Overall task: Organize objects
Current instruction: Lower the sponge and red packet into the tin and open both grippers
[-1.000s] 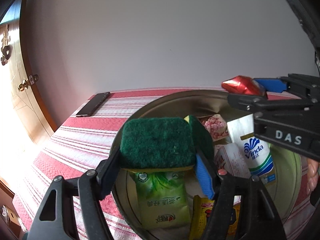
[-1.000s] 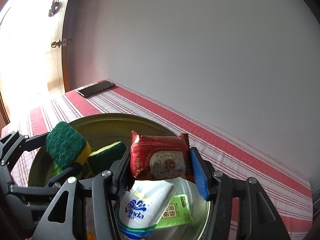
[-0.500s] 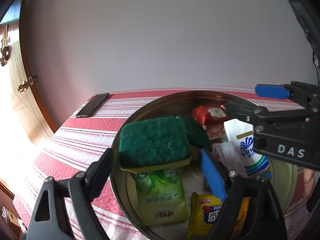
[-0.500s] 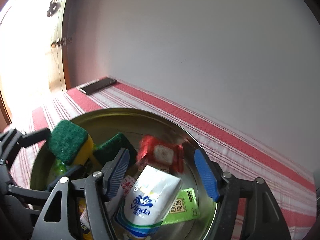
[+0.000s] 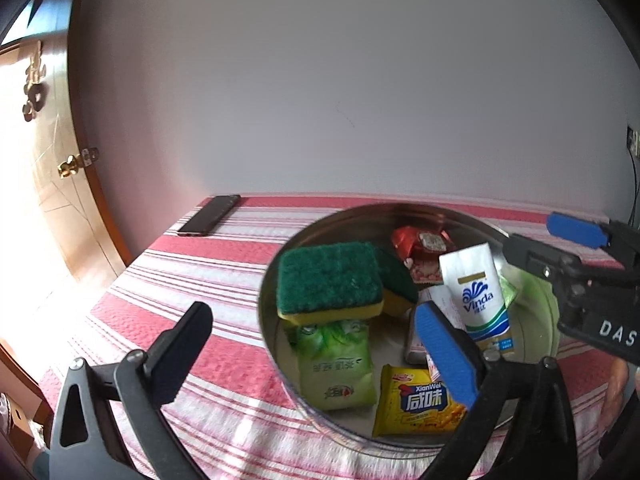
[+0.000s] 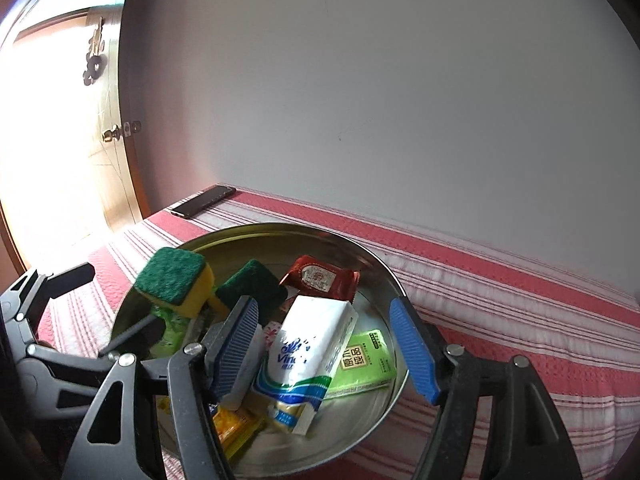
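Both our tools spread wide, gripping nothing: left tool (image 5: 316, 344), right tool (image 6: 326, 344) over bowl (image 6: 384, 276); sponge (image 5: 328, 278) inside.

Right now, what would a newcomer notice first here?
A round metal pan on the red-striped cloth, heaped with packets. A green-and-yellow sponge leans at its left edge and a white Vinda tissue pack stands in the middle. Both grippers, left and right, hang over it with jaws open and empty.
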A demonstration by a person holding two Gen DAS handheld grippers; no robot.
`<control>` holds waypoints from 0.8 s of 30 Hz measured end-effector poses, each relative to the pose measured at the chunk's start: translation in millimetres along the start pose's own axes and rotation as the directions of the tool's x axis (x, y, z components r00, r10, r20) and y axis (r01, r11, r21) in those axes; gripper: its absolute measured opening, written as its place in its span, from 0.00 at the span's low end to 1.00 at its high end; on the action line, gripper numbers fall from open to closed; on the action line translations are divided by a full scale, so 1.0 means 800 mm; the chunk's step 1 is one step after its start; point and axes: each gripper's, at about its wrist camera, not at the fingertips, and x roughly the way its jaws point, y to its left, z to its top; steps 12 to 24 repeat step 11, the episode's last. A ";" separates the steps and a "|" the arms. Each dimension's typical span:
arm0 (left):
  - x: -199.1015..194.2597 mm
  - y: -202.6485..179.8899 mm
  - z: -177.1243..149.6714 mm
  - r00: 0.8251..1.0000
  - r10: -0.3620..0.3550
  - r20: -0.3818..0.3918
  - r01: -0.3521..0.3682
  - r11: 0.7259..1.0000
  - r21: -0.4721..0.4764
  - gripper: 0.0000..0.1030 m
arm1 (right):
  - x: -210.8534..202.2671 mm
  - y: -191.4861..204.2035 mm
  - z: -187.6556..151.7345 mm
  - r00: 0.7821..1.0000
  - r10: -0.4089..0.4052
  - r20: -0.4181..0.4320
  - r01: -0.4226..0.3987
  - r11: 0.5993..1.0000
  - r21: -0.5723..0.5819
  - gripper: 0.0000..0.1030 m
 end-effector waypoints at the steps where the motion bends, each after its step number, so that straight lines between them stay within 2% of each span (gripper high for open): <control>1: -0.003 0.004 0.001 1.000 0.006 0.006 -0.006 1.000 -0.006 1.00 | -0.004 0.001 0.001 1.000 0.006 0.006 -0.006 1.000 0.003 0.69; 7: -0.014 0.013 0.006 0.999 0.027 0.023 -0.026 1.000 -0.015 1.00 | -0.026 0.007 0.002 0.999 0.028 0.042 -0.028 1.000 0.013 0.70; 9: -0.017 0.011 0.006 0.999 0.024 0.029 -0.024 1.000 -0.011 1.00 | -0.030 0.011 0.000 0.998 0.029 0.048 -0.030 1.000 0.008 0.75; 24: -0.020 0.011 0.007 0.999 0.017 0.029 -0.017 1.000 -0.010 1.00 | -0.031 0.013 0.000 0.998 0.034 0.051 -0.034 0.999 0.005 0.76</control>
